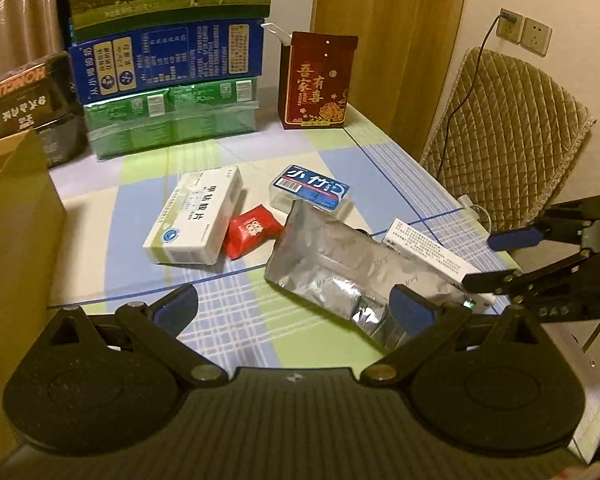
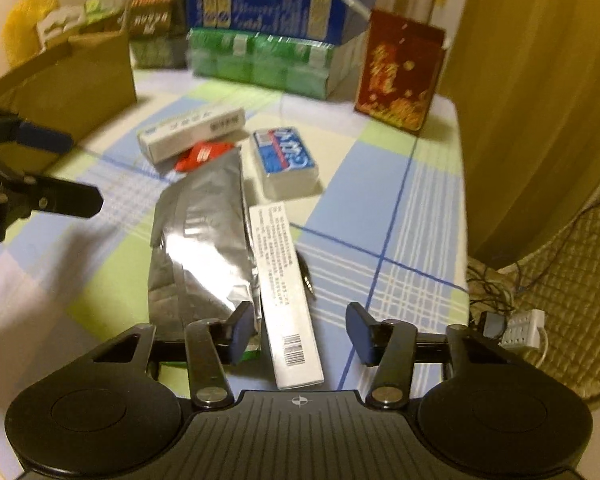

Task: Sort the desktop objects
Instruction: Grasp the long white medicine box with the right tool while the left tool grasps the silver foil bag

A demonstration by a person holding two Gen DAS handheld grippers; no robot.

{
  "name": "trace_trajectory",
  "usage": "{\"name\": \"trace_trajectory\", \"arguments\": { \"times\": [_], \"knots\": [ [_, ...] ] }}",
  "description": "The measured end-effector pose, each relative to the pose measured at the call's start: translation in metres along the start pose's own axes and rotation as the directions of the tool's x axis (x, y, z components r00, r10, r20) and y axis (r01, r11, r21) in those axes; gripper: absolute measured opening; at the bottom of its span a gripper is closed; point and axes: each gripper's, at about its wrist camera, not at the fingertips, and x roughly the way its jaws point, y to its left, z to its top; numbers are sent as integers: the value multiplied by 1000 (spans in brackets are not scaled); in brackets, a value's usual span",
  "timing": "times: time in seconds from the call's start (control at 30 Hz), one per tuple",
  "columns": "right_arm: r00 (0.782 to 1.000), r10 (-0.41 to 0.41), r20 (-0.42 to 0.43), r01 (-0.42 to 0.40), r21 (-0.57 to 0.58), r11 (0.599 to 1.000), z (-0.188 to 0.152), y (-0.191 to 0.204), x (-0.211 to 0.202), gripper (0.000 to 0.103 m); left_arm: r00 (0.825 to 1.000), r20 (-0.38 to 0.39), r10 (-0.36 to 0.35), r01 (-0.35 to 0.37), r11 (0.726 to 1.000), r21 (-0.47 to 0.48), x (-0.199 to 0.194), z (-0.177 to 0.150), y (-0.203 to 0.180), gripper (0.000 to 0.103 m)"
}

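I have both grippers low over the table (image 1: 380,148), and as I judge it the sorting has hardly begun: every loose item lies on the checked cloth, and I see nothing that has clearly been put away.

My right gripper (image 2: 300,332) straddles the near end of the long white box (image 2: 286,296), which lies near the table's right edge, alongside and partly over the silver foil pouch (image 2: 204,224). Its jaws are part-way closed with the box between them, but a gap shows on both sides, so I am not gripping it yet.

My left gripper (image 1: 296,306) is spread wide and holds nothing; it hangs just short of the pouch's crumpled near end.

Toward the middle of the table lie the white medicine box (image 1: 196,216), the small red packet (image 1: 252,236) touching it, and the clear case with the blue label (image 1: 310,192) just beyond the pouch. At the back edge stand stacked cartons and the red gift bag (image 1: 316,80). The open cardboard box (image 1: 16,216) at the left edge looks the likely bin.

All five pieces are left; closing on the white box comes first.
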Motion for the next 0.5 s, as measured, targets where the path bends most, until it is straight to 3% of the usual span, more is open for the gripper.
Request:
{"name": "trace_trajectory", "arguments": {
  "times": [0.17, 0.5],
  "knots": [
    [999, 3, -32, -3, 11, 1000, 1, -7, 15, 30, 1000, -18, -13, 13, 1000, 1, 11, 2, -2, 100],
    [995, 72, -68, -63, 119, 991, 4, 17, 14, 23, 999, -37, -15, 14, 1000, -25, 14, -7, 9, 100]
  ]
}}
